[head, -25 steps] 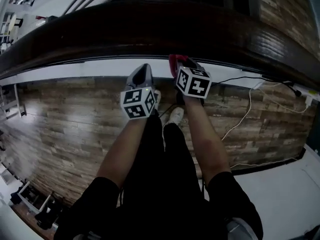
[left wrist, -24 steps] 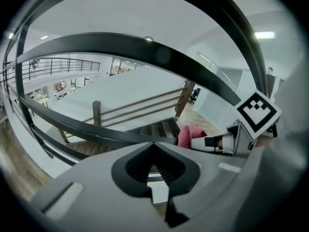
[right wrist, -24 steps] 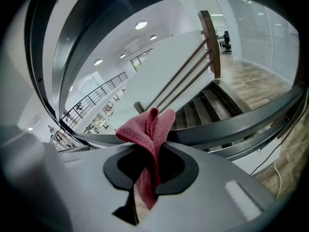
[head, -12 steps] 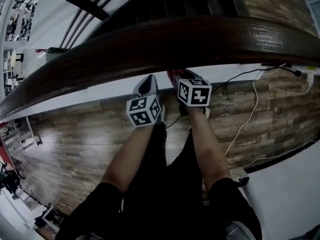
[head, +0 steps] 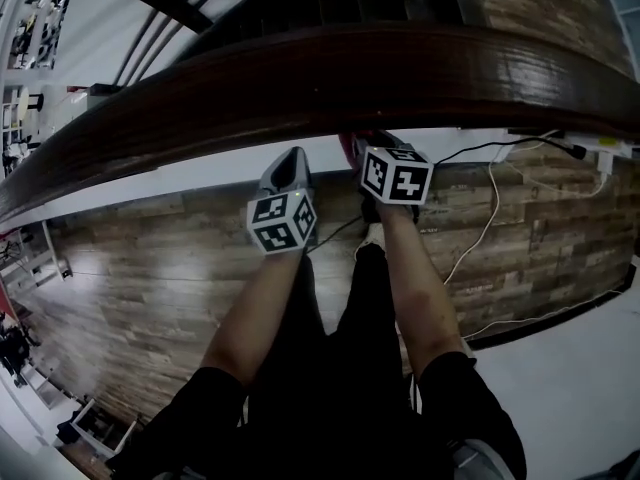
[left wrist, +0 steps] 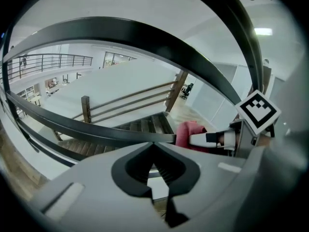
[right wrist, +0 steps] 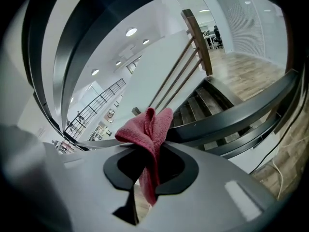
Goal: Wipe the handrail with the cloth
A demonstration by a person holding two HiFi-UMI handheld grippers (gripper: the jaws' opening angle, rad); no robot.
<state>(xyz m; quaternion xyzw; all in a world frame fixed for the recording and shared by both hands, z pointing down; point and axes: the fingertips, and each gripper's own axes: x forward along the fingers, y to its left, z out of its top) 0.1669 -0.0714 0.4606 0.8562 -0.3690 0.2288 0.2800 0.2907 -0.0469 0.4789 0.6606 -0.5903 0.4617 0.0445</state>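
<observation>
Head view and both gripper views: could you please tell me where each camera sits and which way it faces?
Head view: on the person's head, facing steeply down at the handrail; shows forearms, legs, left gripper and right gripper.
Left gripper view: on the left gripper, facing along its closed fingers towards the stairs; right gripper alongside.
Right gripper view: on the right gripper, facing the stairs past fingers clamping the red cloth.
Shared: the cloth shows in both gripper views.

A white cable (head: 493, 203) trails over the wood-plank floor (head: 150, 278) near stairs (right wrist: 207, 100).
</observation>
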